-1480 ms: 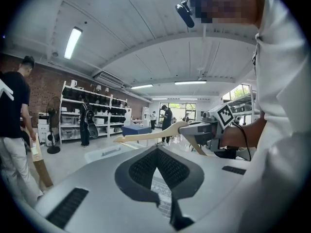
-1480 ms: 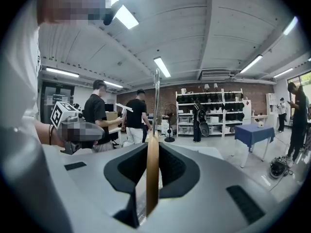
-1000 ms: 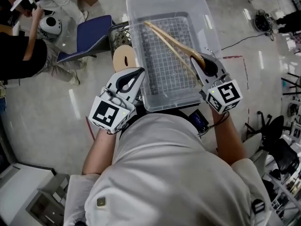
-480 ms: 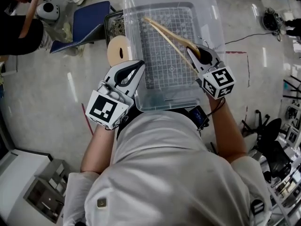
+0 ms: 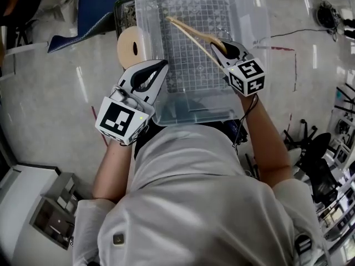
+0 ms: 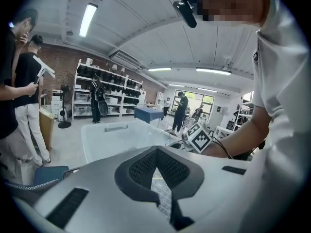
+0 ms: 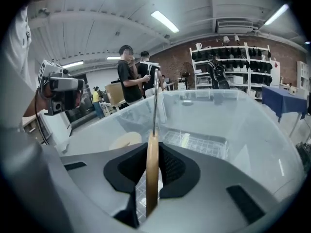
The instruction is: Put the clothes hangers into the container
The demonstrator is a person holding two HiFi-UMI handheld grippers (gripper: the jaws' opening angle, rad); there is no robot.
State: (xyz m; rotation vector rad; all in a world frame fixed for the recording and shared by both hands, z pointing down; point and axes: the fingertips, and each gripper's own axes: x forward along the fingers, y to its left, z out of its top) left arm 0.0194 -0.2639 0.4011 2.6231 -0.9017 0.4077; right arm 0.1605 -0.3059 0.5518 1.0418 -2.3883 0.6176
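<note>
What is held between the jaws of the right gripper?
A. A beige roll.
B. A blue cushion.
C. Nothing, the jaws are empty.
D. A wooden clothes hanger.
D: in the right gripper view the right gripper has its jaws closed on the thin wooden clothes hanger, which reaches out over the clear container.

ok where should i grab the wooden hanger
Grip the wooden arm of the hanger near its end, coming from the near side as the right tool does: the arm stands on edge, thin between the jaws, the rest reaching over the container.
</note>
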